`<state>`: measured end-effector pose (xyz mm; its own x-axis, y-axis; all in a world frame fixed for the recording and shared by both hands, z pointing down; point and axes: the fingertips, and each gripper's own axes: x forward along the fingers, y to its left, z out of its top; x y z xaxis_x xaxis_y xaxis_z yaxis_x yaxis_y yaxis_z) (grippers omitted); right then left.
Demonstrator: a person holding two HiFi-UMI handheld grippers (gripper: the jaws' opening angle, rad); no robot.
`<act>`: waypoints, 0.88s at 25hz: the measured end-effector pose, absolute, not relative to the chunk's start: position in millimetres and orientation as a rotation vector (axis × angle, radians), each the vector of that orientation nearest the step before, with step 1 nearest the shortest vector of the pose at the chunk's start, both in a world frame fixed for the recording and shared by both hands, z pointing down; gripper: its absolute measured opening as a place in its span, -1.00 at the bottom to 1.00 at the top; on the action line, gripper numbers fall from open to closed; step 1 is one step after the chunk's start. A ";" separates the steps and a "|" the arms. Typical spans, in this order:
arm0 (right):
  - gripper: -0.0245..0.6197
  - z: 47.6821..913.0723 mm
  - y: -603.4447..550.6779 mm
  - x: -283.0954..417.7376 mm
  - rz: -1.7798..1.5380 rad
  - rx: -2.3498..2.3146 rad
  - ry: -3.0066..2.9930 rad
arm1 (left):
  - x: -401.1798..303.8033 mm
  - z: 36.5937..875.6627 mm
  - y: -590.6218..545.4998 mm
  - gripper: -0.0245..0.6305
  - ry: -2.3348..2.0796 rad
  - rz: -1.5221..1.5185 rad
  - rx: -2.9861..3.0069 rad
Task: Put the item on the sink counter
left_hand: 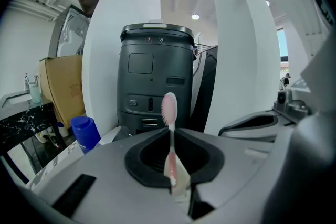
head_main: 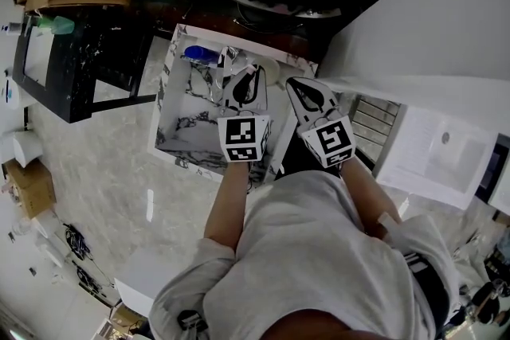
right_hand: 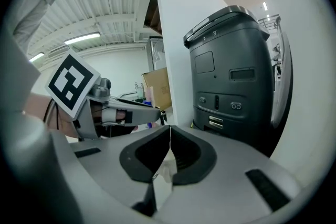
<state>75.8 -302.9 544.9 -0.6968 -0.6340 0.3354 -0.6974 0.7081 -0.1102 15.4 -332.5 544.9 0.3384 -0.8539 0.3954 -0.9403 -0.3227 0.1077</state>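
The left gripper [left_hand: 171, 134] has its fingers [left_hand: 149, 153] closed together on a pink toothbrush [left_hand: 169, 107], which stands upright with its bristle head above the fingertips. The toothbrush is in the air, not on the sink counter surface [head_main: 185, 103]. The right gripper [right_hand: 169, 132] has its fingers [right_hand: 191, 157] pressed together with nothing between them.

In the head view both grippers are side by side over the near edge of the marble-veined surface. A blue bottle [head_main: 199, 53] lies at its far edge. Straight ahead stands a dark grey appliance [left_hand: 155, 76] against a white column [left_hand: 113, 34], blocking forward travel. Its lid bears the figure "8". A cardboard box [left_hand: 62, 92] sits to the left. The middle of the surface is open.
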 end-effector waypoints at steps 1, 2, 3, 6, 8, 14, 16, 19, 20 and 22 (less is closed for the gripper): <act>-0.91 545.8 -302.8 76.6 0.335 1.054 -2.641 | 16.6 546.2 -333.4 -0.83 -1.594 0.386 2.290; -0.91 546.7 -302.7 77.6 0.337 1.055 -2.639 | 17.6 547.5 -334.6 -0.83 -1.590 0.387 2.289; -0.91 547.8 -302.6 78.9 0.339 1.056 -2.636 | 18.4 549.1 -335.7 -0.83 -1.586 0.387 2.285; -0.91 550.6 -302.8 82.9 0.350 1.062 -2.625 | 18.7 554.3 -338.5 -0.83 -1.574 0.381 2.263; -0.91 551.3 -304.5 84.5 0.352 1.067 -2.622 | 18.1 557.5 -340.4 -0.83 -1.568 0.373 2.249; -0.91 552.4 -307.8 85.9 0.354 1.071 -2.620 | 21.0 565.4 -342.2 -0.83 -1.564 0.383 2.227; -0.91 552.7 -307.0 85.4 0.355 1.068 -2.621 | 22.8 567.4 -342.0 -0.83 -1.559 0.386 2.224; -0.91 554.1 -306.4 84.8 0.351 1.067 -2.621 | 23.9 570.9 -342.1 -0.83 -1.552 0.392 2.220; -0.91 554.6 -306.3 84.5 0.353 1.064 -2.621 | 23.9 572.0 -342.3 -0.83 -1.552 0.395 2.218; -0.91 555.0 -306.6 84.1 0.358 1.061 -2.620 | 23.6 574.0 -343.3 -0.83 -1.554 0.406 2.217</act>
